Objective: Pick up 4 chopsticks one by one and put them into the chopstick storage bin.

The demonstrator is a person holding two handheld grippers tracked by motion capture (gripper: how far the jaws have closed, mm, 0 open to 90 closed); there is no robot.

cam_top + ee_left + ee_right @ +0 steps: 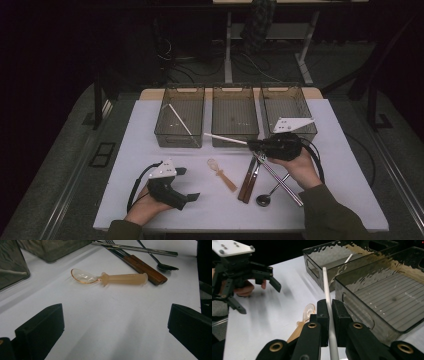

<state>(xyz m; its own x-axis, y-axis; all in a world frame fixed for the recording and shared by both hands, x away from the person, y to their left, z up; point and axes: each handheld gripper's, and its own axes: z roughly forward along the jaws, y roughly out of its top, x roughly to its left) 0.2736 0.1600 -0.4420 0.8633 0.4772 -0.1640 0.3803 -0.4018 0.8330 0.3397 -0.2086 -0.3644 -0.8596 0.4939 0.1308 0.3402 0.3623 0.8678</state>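
Three bins (pixel 233 135) stand just beyond the chopstick (pixel 329 305) the right gripper (pixel 330 322) clamps.

We see a white table (pixel 150 125) filling the middle of the high view, with three smoky clear bins (pixel 233 122) standing side by side along its upper edge. In the lower centre of the frame lies an amber plastic spoon (pixel 221 175), and just to its right we find a wood-handled knife and fork (pixel 247 182) lying together, a metal spoon (pixel 266 197) and a pair of metal chopsticks (pixel 283 181) crossing over that spoon's handle. In the left gripper view the amber spoon's handle end lies just beside the wooden handles.
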